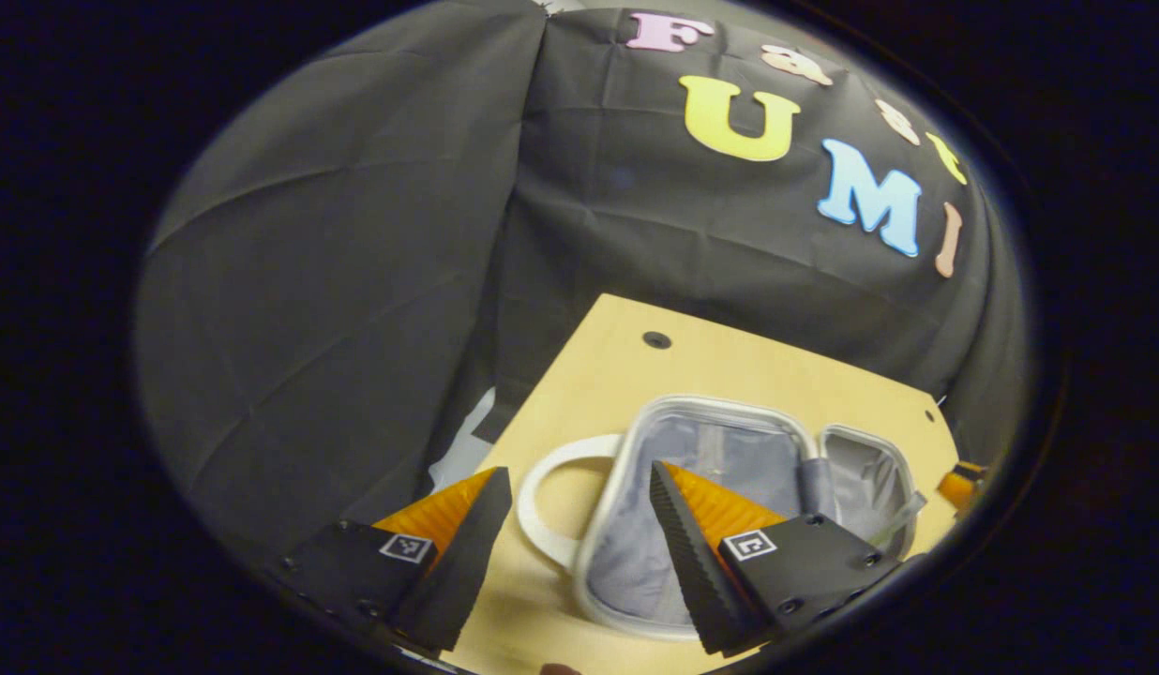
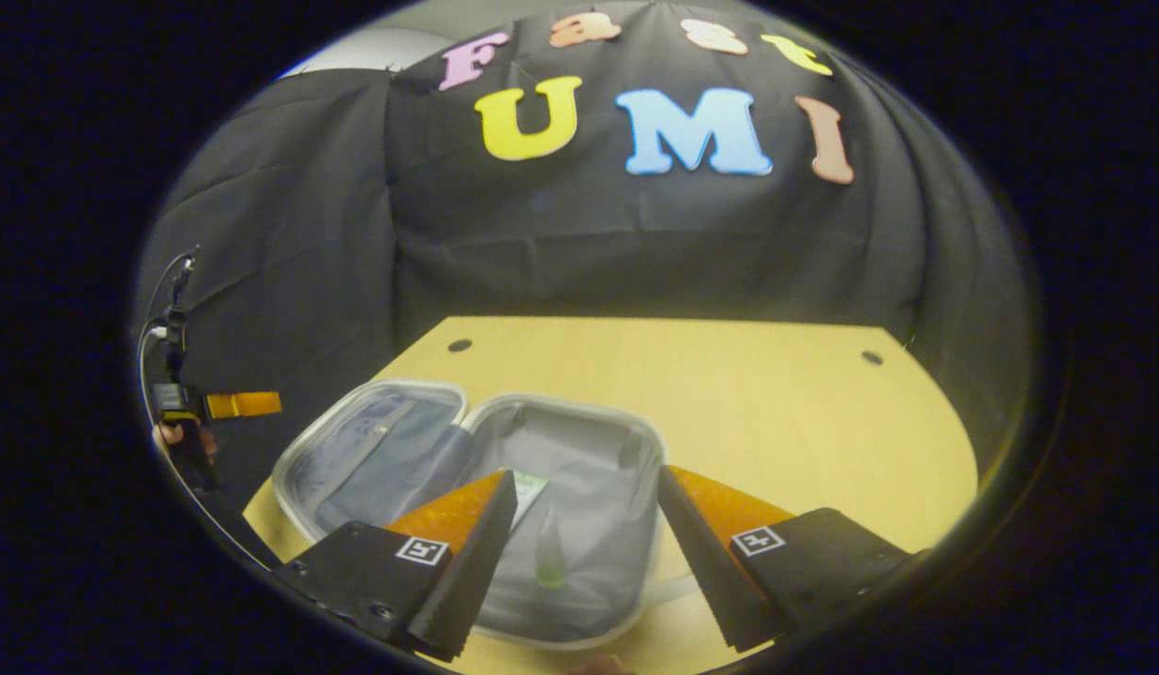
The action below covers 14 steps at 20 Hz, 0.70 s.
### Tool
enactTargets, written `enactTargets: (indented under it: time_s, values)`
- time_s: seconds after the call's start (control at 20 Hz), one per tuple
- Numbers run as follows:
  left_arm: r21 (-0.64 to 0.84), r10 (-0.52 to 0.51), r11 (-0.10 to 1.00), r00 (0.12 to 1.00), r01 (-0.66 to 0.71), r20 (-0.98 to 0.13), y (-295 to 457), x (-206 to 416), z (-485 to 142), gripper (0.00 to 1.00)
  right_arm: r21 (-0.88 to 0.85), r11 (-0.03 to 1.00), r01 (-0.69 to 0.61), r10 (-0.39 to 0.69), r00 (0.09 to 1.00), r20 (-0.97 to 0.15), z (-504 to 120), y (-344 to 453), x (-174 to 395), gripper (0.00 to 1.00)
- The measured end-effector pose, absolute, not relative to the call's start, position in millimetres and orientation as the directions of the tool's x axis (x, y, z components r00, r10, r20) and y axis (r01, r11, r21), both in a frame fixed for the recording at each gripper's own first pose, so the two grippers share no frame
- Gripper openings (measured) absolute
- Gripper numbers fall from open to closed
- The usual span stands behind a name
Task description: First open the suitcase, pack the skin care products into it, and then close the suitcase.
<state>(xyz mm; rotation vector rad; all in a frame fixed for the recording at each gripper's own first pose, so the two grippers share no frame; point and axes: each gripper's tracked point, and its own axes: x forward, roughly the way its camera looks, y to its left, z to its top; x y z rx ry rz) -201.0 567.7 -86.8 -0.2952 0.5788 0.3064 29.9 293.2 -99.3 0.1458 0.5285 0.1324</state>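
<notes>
A small suitcase (image 1: 636, 562) with grey lining and a pale rim lies open on the wooden table (image 1: 692, 366), its white handle (image 1: 542, 487) pointing left. My left gripper (image 1: 577, 476) hangs open above the handle and the near half, holding nothing. In the right gripper view both halves of the suitcase (image 2: 383, 445) lie flat side by side. A clear skin care tube (image 2: 547, 548) with a green end rests in the right half. My right gripper (image 2: 587, 476) hovers open just above that half, apart from the tube. The tube (image 1: 898, 517) also lies in the far half in the left gripper view.
The table (image 2: 786, 412) has bare wood to the right of and behind the suitcase, with small holes (image 2: 459, 345) near its back corners. The black cloth wall stands close behind. The left gripper (image 2: 237, 405) and the hand (image 2: 172, 436) holding it show at the table's left edge.
</notes>
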Motion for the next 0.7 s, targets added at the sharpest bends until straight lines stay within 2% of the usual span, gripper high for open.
enactTargets:
  time_s: [0.15,0.3,0.45,0.5,0.6,0.7]
  values:
    - [-0.221,0.181,0.889,0.751,-0.401,-0.636,609.0,-193.9,-122.1,0.97,0.066,0.998,-0.001,0.029,0.903,-0.429,-69.9,243.8,23.2,0.93]
    - [-0.345,0.036,0.865,0.73,-0.365,-0.682,604.1,-175.4,-159.1,0.97,0.044,0.997,0.065,-0.04,0.899,-0.435,-60.9,215.1,11.4,0.93]
    - [-0.442,-0.047,0.813,0.714,-0.379,-0.699,599.6,-161.9,-189.9,0.97,0.046,0.991,0.127,-0.094,0.891,-0.445,-54.9,194.1,2.1,0.94]
    - [-0.475,-0.061,0.792,0.725,-0.383,-0.686,596.6,-155.5,-188.2,0.84,0.045,0.989,0.141,-0.107,0.888,-0.447,-55.2,189.6,-2.0,0.93]
    - [-0.534,-0.099,0.753,0.735,-0.385,-0.671,589.0,-152.6,-190.1,0.49,0.033,0.987,0.16,-0.129,0.886,-0.446,-51.5,188.0,-2.9,0.93]
    - [-0.528,-0.09,0.742,0.72,-0.413,-0.689,586.9,-151.0,-211.1,0.31,0.024,0.984,0.176,-0.148,0.884,-0.443,-50.6,181.8,-5.1,0.93]
